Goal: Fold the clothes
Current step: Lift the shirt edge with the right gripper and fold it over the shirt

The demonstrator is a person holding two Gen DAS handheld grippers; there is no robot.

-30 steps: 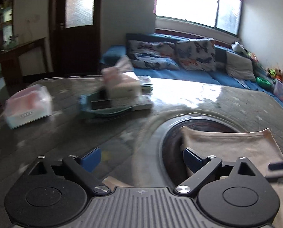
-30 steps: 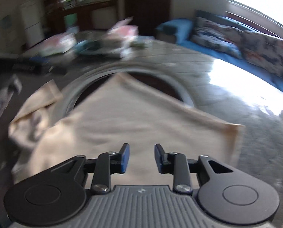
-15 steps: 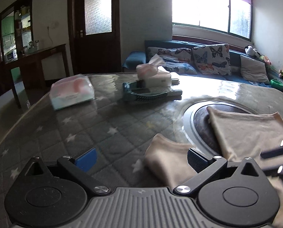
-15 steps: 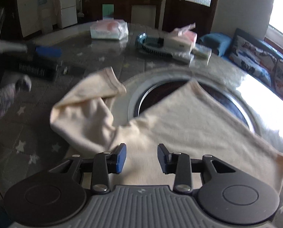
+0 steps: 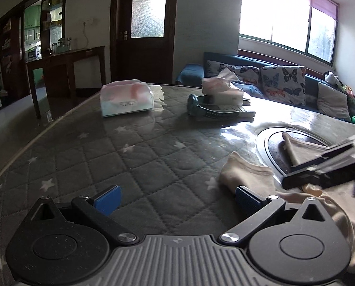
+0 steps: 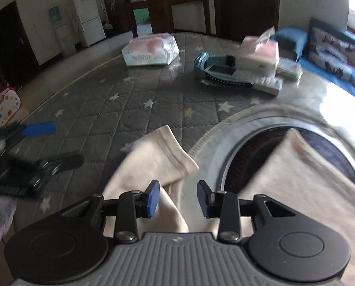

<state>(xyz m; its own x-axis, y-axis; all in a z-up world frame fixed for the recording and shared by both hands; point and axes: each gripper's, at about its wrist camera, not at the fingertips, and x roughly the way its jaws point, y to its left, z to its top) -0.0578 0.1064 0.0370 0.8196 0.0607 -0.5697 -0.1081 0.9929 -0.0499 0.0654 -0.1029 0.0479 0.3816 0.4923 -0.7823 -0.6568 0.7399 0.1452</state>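
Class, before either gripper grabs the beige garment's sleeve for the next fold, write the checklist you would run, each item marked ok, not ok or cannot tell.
1. Left gripper open: ok, jaws wide.
2. Right gripper open: ok, nothing between its pads.
3. Sleeve in view, cuff flat on the table: ok.
4. Beige garment spread flat: not ok, sleeve bunched near the body.
5. Tissue packs away from the garment: ok.
6. Whole garment visible: cannot tell, near edge hidden.

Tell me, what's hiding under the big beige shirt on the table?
Under the beige shirt a dark round inset with a silvery ring shows in the grey star-quilted table cover. Most of that circle is covered, so whatever else lies beneath cannot be seen.
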